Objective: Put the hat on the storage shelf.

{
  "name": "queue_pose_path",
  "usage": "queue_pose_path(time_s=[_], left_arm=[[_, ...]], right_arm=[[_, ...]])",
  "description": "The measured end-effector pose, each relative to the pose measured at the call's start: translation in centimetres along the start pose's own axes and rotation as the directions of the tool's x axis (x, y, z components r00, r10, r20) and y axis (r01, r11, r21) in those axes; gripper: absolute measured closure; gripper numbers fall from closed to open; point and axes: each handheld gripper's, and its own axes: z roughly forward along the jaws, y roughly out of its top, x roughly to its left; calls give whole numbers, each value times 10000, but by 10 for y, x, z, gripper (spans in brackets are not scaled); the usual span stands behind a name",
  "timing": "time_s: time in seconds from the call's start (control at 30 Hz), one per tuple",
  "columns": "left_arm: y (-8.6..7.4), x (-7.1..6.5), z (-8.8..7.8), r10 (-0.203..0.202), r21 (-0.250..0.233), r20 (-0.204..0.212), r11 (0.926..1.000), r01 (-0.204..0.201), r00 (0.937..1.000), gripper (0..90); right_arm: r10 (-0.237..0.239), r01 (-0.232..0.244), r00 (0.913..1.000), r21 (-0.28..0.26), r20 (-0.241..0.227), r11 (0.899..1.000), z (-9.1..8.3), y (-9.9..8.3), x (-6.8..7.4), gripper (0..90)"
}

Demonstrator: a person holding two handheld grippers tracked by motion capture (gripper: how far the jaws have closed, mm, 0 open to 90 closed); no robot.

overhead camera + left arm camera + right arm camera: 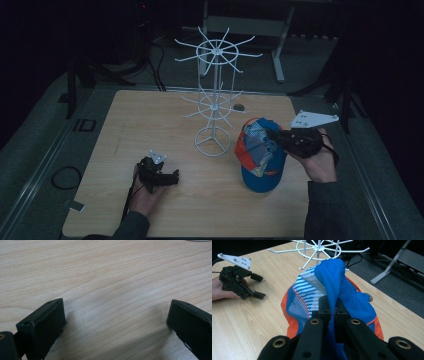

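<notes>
Right gripper [331, 312] at lower centre, fingers clamped on blue, orange and white mesh cap [352, 300]. Left gripper [172, 177] at lower left, fingers spread over pale wooden worktop [125, 125]. White wire rack [215, 95] at upper centre.

High view sits above the near edge, looking forward and down over the whole surface [150, 210], with the rack [214, 95] mid-frame. Left gripper view hugs the wood, very close, facing along the grain. Right gripper view rides low and close behind the cap [352, 297], facing across toward the rack and the left hand-held gripper [256, 286]. Cap, rack and that gripper also appear from above.
</notes>
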Motion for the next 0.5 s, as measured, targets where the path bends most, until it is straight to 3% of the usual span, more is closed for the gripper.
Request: queue_pose_path(time_s=[0.5], left_arm=[[0, 0, 0, -16, 2, 0, 10000, 16, 10000, 24]], right_arm=[[-45, 47, 10000, -282, 69, 9996, -9, 8, -1, 879]])
